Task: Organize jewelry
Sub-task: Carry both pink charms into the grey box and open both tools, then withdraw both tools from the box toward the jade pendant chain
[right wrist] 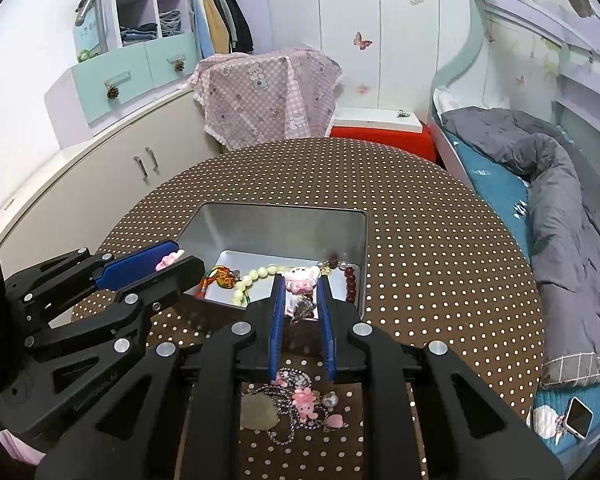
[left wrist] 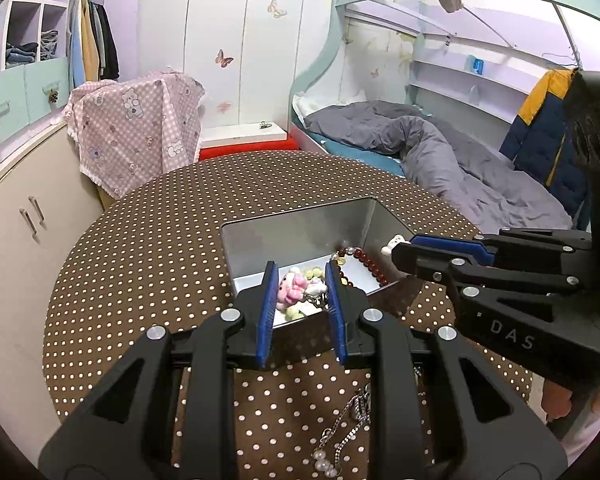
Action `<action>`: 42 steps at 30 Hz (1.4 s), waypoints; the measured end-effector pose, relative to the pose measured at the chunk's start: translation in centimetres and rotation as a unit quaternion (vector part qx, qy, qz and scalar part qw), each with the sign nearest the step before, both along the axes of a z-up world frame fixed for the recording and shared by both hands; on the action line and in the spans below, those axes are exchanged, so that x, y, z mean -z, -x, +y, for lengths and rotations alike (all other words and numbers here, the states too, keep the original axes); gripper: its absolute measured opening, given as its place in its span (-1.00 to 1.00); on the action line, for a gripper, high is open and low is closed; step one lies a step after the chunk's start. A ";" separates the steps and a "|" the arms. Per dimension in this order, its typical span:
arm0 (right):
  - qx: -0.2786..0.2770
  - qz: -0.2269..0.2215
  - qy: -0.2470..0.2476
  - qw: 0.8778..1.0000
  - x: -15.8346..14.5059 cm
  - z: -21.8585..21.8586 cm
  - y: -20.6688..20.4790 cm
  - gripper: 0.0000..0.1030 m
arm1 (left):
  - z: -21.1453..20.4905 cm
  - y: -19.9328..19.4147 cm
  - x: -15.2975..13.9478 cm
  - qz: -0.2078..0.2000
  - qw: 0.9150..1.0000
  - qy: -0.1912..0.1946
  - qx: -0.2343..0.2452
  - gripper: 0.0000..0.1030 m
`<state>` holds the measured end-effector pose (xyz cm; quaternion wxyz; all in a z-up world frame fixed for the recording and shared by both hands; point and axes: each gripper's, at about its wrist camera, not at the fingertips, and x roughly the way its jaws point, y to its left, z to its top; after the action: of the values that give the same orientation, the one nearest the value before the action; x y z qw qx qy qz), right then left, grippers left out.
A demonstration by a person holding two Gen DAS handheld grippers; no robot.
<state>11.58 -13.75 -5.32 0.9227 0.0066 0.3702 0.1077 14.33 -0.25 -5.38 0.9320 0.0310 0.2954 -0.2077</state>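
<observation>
A silver metal tin (left wrist: 300, 224) (right wrist: 276, 224) sits on the polka-dot round table (left wrist: 148, 248) (right wrist: 440, 248). It holds a pale bead bracelet (right wrist: 256, 274), a dark red bead bracelet (left wrist: 370, 266) (right wrist: 350, 280), a red-corded charm (right wrist: 222, 280) and a pink-and-white plush charm (left wrist: 296, 288) (right wrist: 300, 280). My left gripper (left wrist: 300, 280) is open above the tin's near edge, over the plush charm. My right gripper (right wrist: 300, 288) is open over the tin's near right corner. On the table below the grippers lie a silver chain with pearls (left wrist: 340, 436) and a pile of chains with pink charms (right wrist: 300, 404).
A chair draped in pink checked cloth (left wrist: 140, 128) (right wrist: 268, 96) stands behind the table. A bed with a grey duvet (left wrist: 440, 144) (right wrist: 560, 208) is on the right, cabinets (left wrist: 28, 216) on the left. A phone (right wrist: 578, 416) lies on the bed.
</observation>
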 end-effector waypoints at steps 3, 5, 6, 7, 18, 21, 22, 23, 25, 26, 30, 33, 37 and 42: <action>-0.002 0.001 -0.001 1.000 0.1 0.0 -0.1 -0.72 | -0.1 -0.2 0.1 0.000 1.000 -0.002 -0.003 -0.53; -0.004 0.000 -0.002 1.000 0.0 0.0 -0.1 -0.71 | 0.0 -0.2 0.1 -0.001 1.000 -0.001 -0.003 -0.53; -0.004 -0.001 -0.003 1.000 0.0 0.0 -0.2 -0.71 | 0.0 -0.1 0.2 -0.002 1.000 -0.001 -0.004 -0.52; -0.003 0.000 -0.006 1.000 -0.1 -0.1 -0.2 -0.64 | 0.0 -0.1 0.1 -0.003 1.000 -0.002 -0.006 -0.52; 0.026 -0.018 -0.016 0.999 -1.1 -2.1 0.5 -0.02 | 0.2 0.3 -0.4 -0.010 1.000 -0.005 -0.024 0.05; 0.026 -0.019 -0.014 0.999 -1.0 -2.1 0.6 -0.01 | 0.3 0.3 -0.3 -0.006 1.000 -0.002 -0.026 0.05; 0.026 -0.018 -0.013 0.999 -1.0 -2.1 0.7 -0.01 | 0.3 0.3 -0.3 -0.006 1.000 -0.002 -0.026 0.05; 0.026 -0.018 -0.013 0.999 -1.0 -2.1 0.7 -0.01 | 0.4 0.2 -0.3 -0.007 1.000 -0.004 -0.027 0.05; 0.028 -0.018 -0.014 0.999 -1.0 -2.2 0.8 0.00 | 0.4 0.4 -0.3 -0.008 1.000 -0.004 -0.028 0.05; 0.030 -0.018 -0.013 0.999 -1.1 -2.2 0.8 0.01 | 0.4 0.4 -0.4 -0.008 1.000 -0.003 -0.028 0.05; 0.032 -0.021 -0.013 0.999 -1.3 -2.1 0.9 0.02 | 0.2 0.8 -0.4 -0.012 1.000 -0.006 -0.029 0.05; 0.032 -0.023 -0.012 0.999 -1.4 -2.2 1.3 0.04 | 0.2 1.2 -0.6 -0.014 0.999 -0.005 -0.032 0.05; 0.036 -0.030 -0.011 0.999 -1.7 -2.4 2.1 0.13 | 0.4 1.8 -0.9 -0.019 0.999 -0.004 -0.033 0.05; 0.039 -0.042 -0.009 0.998 -2.2 -2.8 3.3 0.26 | 0.8 3.0 -1.5 -0.027 0.999 -0.003 -0.030 0.10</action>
<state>8.25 -16.57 -3.08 0.9410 0.0248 0.3291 0.0749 11.29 0.56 -3.90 0.9453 0.0310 0.2717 -0.1780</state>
